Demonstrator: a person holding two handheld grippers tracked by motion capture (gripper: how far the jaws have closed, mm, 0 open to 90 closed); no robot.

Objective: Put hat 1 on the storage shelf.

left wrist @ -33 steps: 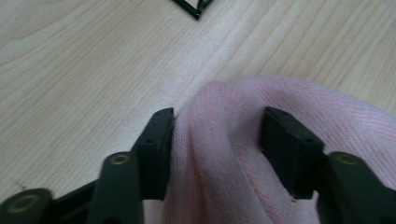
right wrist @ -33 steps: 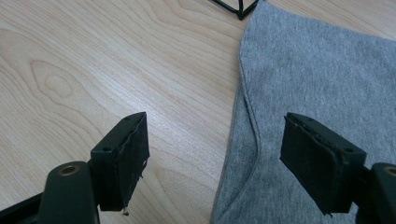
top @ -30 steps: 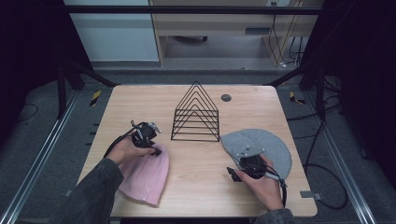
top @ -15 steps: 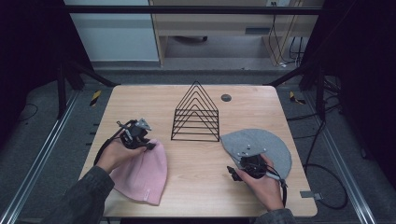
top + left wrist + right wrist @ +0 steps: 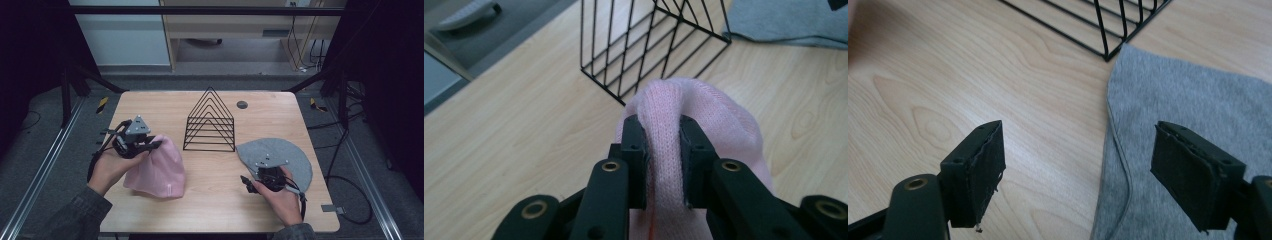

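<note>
light wooden table on grey floor; white cabinet behind, dark surroundings.

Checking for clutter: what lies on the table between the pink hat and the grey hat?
In the high view, the black wire rack stands between the pink hat and the grey hat, toward the far side; nearer, bare wood.

Black tool jaws, brass-ringed screws, grey sleeves

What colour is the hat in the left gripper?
Pale pink hat; clearest in the left gripper view.
</note>
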